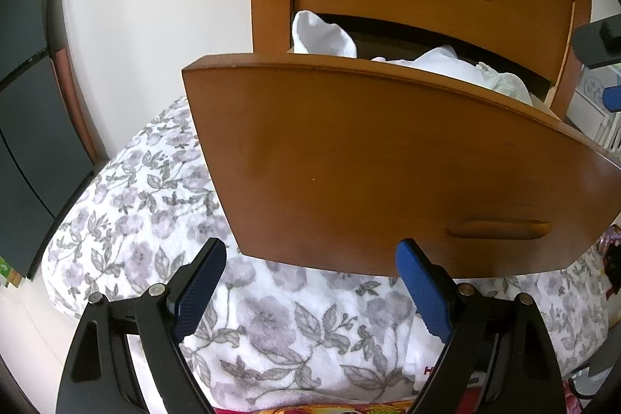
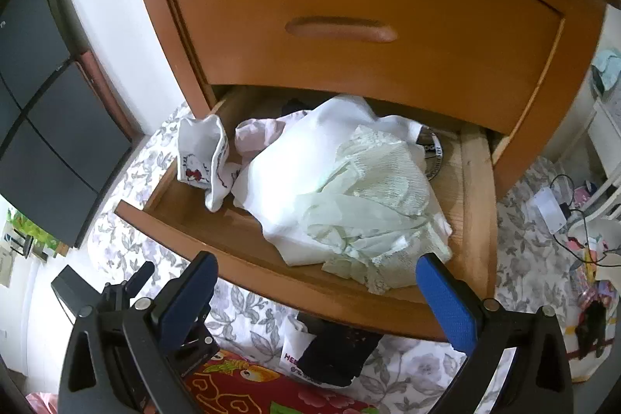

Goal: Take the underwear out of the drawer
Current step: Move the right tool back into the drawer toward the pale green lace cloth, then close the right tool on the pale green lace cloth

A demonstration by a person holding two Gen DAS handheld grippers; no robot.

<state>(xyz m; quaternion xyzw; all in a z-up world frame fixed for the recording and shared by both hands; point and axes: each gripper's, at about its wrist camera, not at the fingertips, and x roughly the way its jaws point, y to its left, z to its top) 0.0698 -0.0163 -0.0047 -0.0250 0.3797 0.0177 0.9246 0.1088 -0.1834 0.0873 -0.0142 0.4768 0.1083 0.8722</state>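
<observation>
The drawer [image 2: 271, 258] is pulled out; both grippers' jaws are held apart, empty. Next, the underwear [image 2: 349, 189] inside must be gripped.

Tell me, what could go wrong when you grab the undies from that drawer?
The white clothes lie bunched in one pile, so the open right gripper may lift several together. The small white piece hangs over the left side of the drawer and might get knocked onto the bed.
</observation>
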